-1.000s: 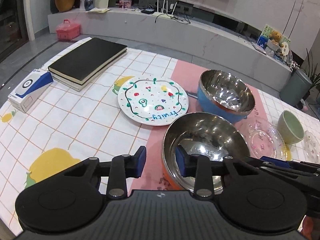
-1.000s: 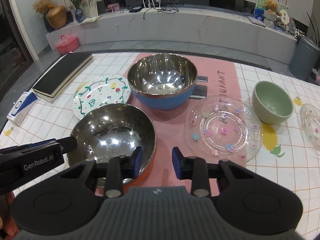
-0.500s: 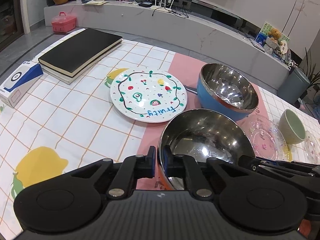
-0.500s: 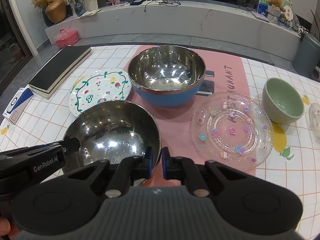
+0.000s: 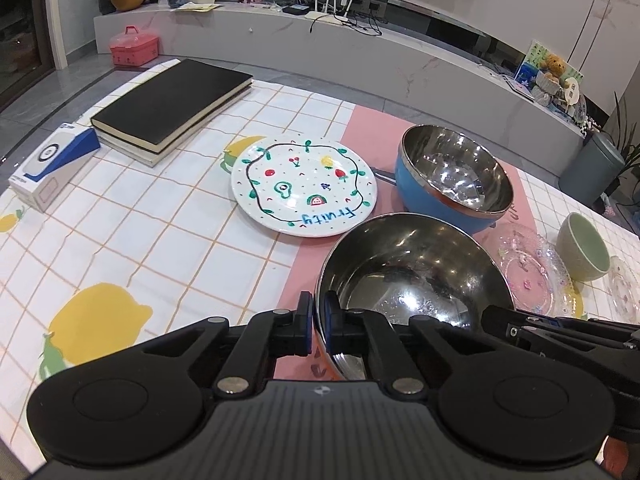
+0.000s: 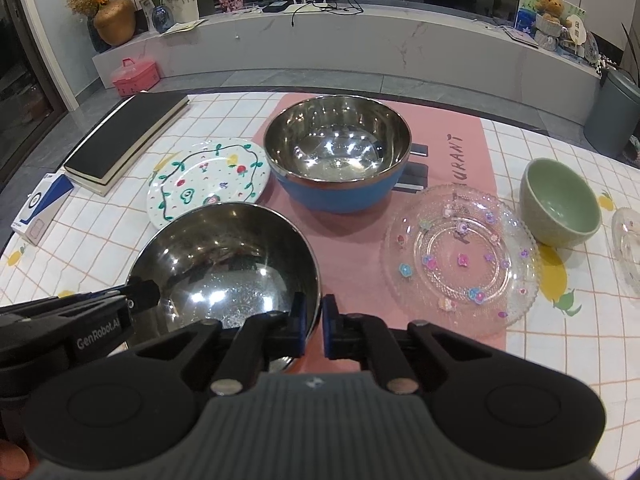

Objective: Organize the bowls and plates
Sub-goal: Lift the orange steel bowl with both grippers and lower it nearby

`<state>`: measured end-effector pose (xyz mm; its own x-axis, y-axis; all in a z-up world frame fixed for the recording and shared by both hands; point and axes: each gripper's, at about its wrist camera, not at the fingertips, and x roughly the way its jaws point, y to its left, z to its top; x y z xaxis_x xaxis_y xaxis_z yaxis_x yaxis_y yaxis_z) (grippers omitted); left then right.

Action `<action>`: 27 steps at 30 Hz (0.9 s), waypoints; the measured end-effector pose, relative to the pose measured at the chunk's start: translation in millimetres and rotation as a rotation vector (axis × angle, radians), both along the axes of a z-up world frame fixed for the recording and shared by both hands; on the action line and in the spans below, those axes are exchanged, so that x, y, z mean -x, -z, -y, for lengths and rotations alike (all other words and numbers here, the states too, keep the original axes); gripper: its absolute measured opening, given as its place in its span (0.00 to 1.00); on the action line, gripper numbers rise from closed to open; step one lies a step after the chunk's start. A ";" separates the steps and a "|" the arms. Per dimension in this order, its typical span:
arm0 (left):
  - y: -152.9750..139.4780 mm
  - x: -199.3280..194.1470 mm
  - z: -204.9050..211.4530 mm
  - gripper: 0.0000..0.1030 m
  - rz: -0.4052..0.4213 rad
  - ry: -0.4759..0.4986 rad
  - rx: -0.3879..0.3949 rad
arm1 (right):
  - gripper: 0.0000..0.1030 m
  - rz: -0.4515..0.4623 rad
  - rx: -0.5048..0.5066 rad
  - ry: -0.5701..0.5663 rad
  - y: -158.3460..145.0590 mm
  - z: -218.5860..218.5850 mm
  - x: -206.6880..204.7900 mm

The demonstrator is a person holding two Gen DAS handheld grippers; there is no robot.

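Steel bowl (image 5: 412, 276) at 5 o'clock, left tongs (image 5: 316, 320) pinching its near rim. Fruit plate (image 5: 304, 184) at 12, blue bowl (image 5: 452, 176) at 2.

Right view: steel bowl (image 6: 224, 264) at 7, right tongs (image 6: 313, 322) pinching rim. Glass plate (image 6: 460, 258) at 3, green bowl (image 6: 560, 208) past it.

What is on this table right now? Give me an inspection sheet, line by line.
Surface: checked tablecloth with a pink runner.
Job's things: orange steel bowl, blue steel bowl, fruit plate, glass plate, green bowl.
Clutter: black books, blue-and-white box.
Grippers: left claw and right claw each shut on the orange steel bowl's rim.
Cables: wires on the far shelf.
Surroundings: pink case, bin.
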<state>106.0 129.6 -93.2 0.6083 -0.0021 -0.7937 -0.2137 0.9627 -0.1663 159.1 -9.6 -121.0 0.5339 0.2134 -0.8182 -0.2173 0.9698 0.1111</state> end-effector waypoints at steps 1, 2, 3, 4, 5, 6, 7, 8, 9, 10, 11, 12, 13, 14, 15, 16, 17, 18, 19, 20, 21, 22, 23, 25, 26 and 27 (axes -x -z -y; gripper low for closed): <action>-3.2 4.0 -0.2 0.05 0.002 -0.001 -0.001 | 0.05 0.000 -0.003 -0.001 -2.3 0.5 4.0; -5.8 7.2 0.0 0.05 0.003 -0.001 -0.002 | 0.05 0.000 -0.006 -0.001 -4.7 1.0 8.9; -9.2 11.8 0.0 0.05 0.003 0.001 -0.003 | 0.05 -0.002 -0.011 -0.002 -7.1 1.7 14.1; -12.6 16.7 0.0 0.05 0.003 0.001 -0.005 | 0.05 -0.003 -0.016 -0.003 -9.8 2.8 19.5; -15.4 20.5 0.1 0.05 0.004 0.002 -0.005 | 0.05 -0.006 -0.021 -0.005 -12.2 3.7 25.2; -18.7 26.2 -0.1 0.05 0.005 0.003 -0.007 | 0.05 -0.009 -0.026 -0.006 -14.2 4.8 31.0; -20.5 30.7 0.4 0.05 0.004 0.005 -0.009 | 0.05 -0.012 -0.031 -0.009 -16.2 5.9 36.8; -22.9 36.7 0.7 0.05 0.003 0.009 -0.011 | 0.05 -0.017 -0.038 -0.010 -17.9 7.7 43.3; -24.4 41.8 0.7 0.05 0.002 0.012 -0.009 | 0.05 -0.023 -0.045 -0.010 -19.3 9.3 49.0; -25.2 46.8 0.9 0.05 0.000 0.014 -0.007 | 0.06 -0.029 -0.053 -0.011 -19.9 11.5 55.1; -25.6 52.7 0.8 0.05 -0.005 0.016 -0.005 | 0.06 -0.034 -0.060 -0.013 -20.4 13.4 60.9; -25.3 58.0 0.9 0.05 -0.013 0.019 -0.004 | 0.06 -0.041 -0.064 -0.016 -20.7 14.7 66.9; -24.4 63.0 1.2 0.05 -0.020 0.020 -0.002 | 0.06 -0.048 -0.066 -0.019 -20.3 15.7 73.0; -23.6 67.8 1.5 0.05 -0.028 0.022 -0.001 | 0.06 -0.057 -0.069 -0.021 -19.2 16.8 79.2; -23.2 73.5 2.5 0.05 -0.033 0.024 -0.003 | 0.06 -0.066 -0.073 -0.022 -17.9 18.2 84.2; -22.7 78.4 3.3 0.05 -0.038 0.028 -0.005 | 0.06 -0.078 -0.078 -0.022 -16.6 19.7 89.8; -22.1 83.5 4.0 0.05 -0.042 0.031 -0.008 | 0.06 -0.088 -0.082 -0.021 -14.9 21.0 95.2; -22.3 88.8 5.3 0.05 -0.045 0.033 -0.011 | 0.06 -0.097 -0.086 -0.021 -13.3 21.8 100.4; -21.9 92.4 5.9 0.05 -0.049 0.036 -0.014 | 0.06 -0.105 -0.088 -0.020 -12.2 22.4 105.6; -21.4 96.1 6.4 0.05 -0.052 0.039 -0.017 | 0.06 -0.113 -0.090 -0.020 -10.7 23.3 110.9; -20.5 99.3 6.5 0.05 -0.056 0.043 -0.019 | 0.07 -0.119 -0.092 -0.022 -9.5 23.7 115.1; -19.6 102.2 7.1 0.05 -0.059 0.045 -0.018 | 0.07 -0.125 -0.095 -0.022 -8.5 24.4 118.7; -18.0 105.3 6.5 0.05 -0.063 0.048 -0.013 | 0.07 -0.130 -0.097 -0.021 -7.7 25.2 122.5; -15.0 108.5 5.2 0.04 -0.070 0.053 -0.007 | 0.07 -0.134 -0.099 -0.021 -6.2 26.2 127.9; -13.3 109.6 5.5 0.04 -0.073 0.055 -0.008 | 0.07 -0.136 -0.096 -0.024 -5.4 25.9 130.4; -11.6 110.6 5.3 0.04 -0.077 0.057 -0.010 | 0.07 -0.138 -0.095 -0.025 -4.5 25.5 132.2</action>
<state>-4.6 124.4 -81.6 0.5442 -0.0263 -0.8385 -0.1706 0.9752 -0.1412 26.9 -35.1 -116.5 0.4112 0.3051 -0.8590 -0.2180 0.9479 0.2323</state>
